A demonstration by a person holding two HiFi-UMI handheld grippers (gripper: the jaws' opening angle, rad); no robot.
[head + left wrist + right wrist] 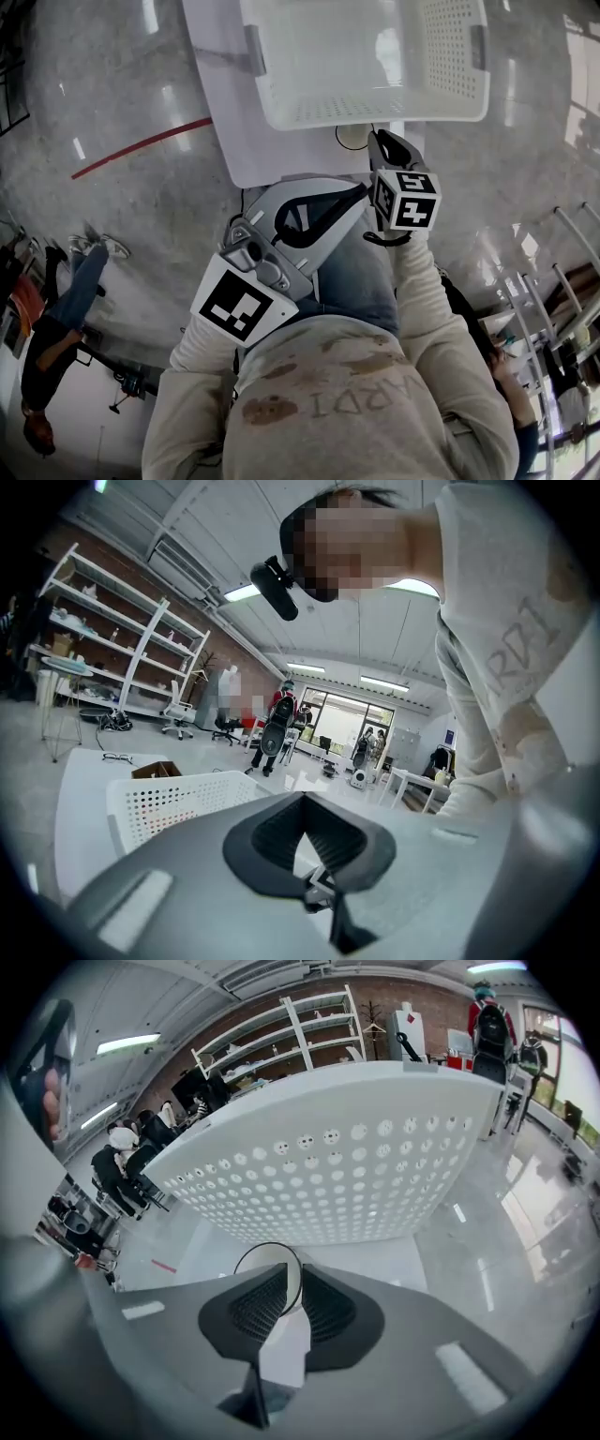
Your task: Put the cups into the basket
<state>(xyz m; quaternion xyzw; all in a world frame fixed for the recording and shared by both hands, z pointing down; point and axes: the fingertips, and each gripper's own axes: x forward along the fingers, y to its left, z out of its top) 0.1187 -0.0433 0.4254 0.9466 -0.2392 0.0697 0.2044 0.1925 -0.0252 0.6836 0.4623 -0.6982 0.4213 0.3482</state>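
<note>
This is a big open lab or workshop room, with a shiny grey floor (112, 94), a brick wall (220, 644) lined with tall white shelves (131, 639), rolling office chairs (178, 719), white work tables (412, 780), long ceiling lights (309, 667) and people (366, 747) standing by big windows (342, 710)

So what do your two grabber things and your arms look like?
The left gripper and right gripper are smooth grey shells with black ribbed pads inside the jaws. Each carries a cube covered in black-and-white square markers. The sleeves are cream-coloured.
</note>
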